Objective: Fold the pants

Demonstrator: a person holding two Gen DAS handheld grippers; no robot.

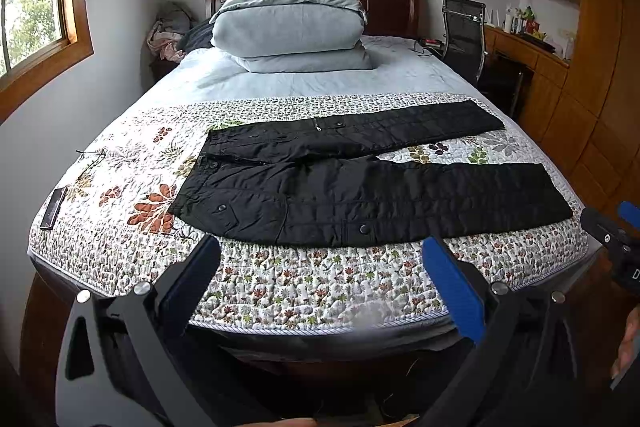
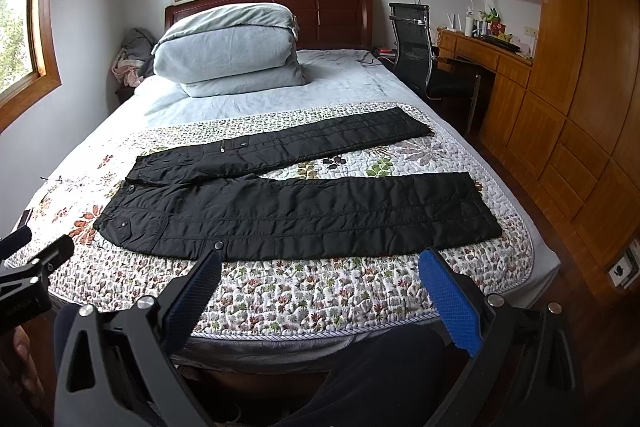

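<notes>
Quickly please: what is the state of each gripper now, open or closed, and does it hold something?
Left gripper: open, holding nothing, above the bed edge near the pants.
Right gripper: open, holding nothing, also short of the pants.

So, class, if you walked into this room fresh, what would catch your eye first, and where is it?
First, the black pants spread flat across the floral quilt at the near end of the bed, waist to the left, legs apart. Behind them, a folded grey-blue duvet is piled against the headboard. Nearest the camera, the left gripper and right gripper hover open, short of the pants.
</notes>
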